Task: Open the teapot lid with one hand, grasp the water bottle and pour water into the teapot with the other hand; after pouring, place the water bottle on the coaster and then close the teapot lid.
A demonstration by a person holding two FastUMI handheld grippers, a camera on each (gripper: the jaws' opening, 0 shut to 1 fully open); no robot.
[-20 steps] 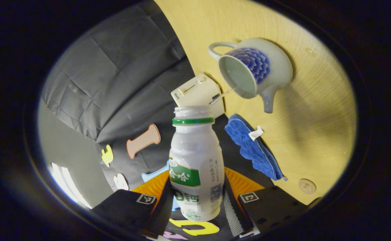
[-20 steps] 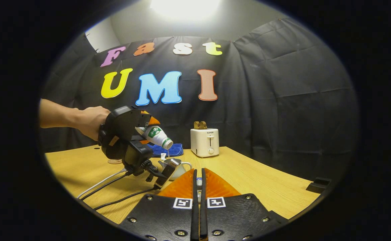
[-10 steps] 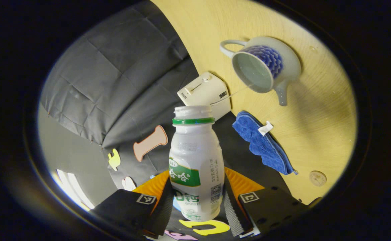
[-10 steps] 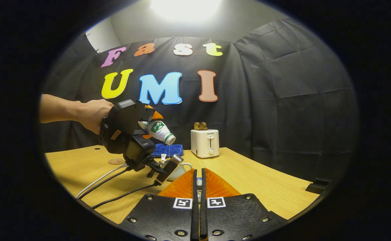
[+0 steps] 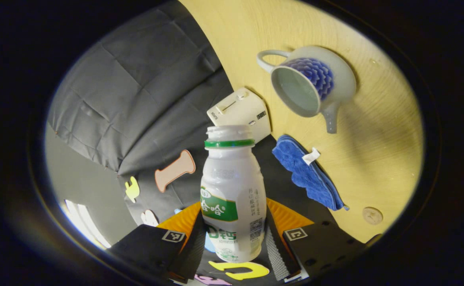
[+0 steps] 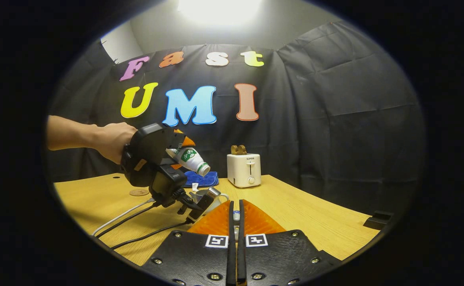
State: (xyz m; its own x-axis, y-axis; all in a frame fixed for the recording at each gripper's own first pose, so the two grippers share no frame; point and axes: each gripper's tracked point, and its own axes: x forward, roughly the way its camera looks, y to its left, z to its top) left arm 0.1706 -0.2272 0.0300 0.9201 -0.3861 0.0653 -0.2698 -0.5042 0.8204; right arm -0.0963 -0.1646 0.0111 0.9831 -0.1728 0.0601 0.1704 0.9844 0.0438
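Bottle (image 5: 233,194) clamped in left gripper (image 5: 233,234), tilted mouth-down above open teapot (image 5: 309,85) for pouring. Right gripper (image 6: 236,222) pinched on small pale thing, likely lid; coaster (image 5: 372,215) waiting near teapot.

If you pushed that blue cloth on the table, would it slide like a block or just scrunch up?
The blue cloth would probably scrunch: it lies limp on the table with a wavy, folded edge, so it looks soft. It likely weighs little, being thin and flat. It could not roll or tip, and its fuzzy surface might drag on the wood rather than glide.
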